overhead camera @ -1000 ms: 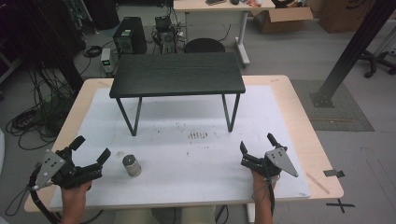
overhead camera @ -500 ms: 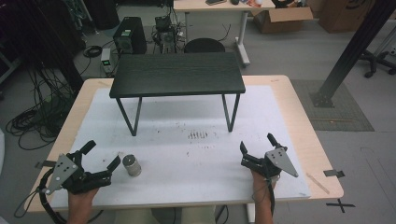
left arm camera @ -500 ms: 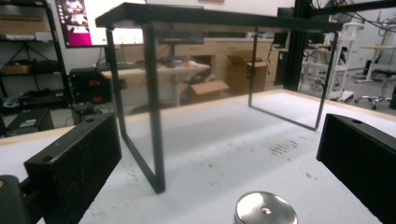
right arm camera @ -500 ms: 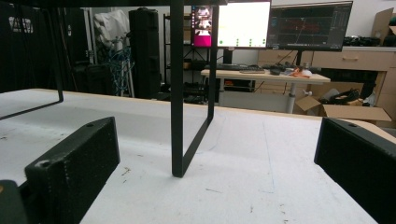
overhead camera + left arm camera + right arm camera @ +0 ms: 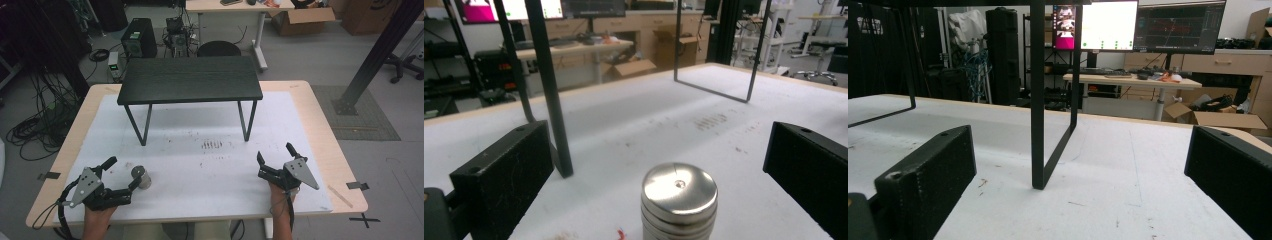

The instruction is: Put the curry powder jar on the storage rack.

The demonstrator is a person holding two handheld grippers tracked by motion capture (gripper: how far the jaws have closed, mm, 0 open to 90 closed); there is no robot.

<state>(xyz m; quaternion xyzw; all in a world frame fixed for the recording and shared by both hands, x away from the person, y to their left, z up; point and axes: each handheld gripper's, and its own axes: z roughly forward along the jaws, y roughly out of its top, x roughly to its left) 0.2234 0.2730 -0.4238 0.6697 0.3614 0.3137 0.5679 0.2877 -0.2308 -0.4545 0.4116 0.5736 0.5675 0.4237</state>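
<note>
High view, left tongs [image 5: 121, 174] spread around steel weight [image 5: 141, 177], right tongs [image 5: 274, 159] spread

Lighting is dim and even overhead. The black shelf [image 5: 190, 79] casts a soft shadow beneath it. Monitors [image 5: 1108, 24] behind it glare brightly. Near jaws appear slightly blurred.

- Weight [image 5: 679, 200]: shiny silver metal, ringed with fine grooves down its side.
- Left hand-held gripper [image 5: 120, 176]: black jaws, grey plate on top.
- Right hand-held gripper [image 5: 275, 159]: black jaws, grey plate too.
- Table [image 5: 320, 130]: pale wood rim, with a white mat [image 5: 200, 165] scuffed by dark specks and a patch of short dark strokes near its middle.
- Small stand [image 5: 190, 80] at the far side: black top with a faint grain, thin black legs.
- Floor: grey.
</note>
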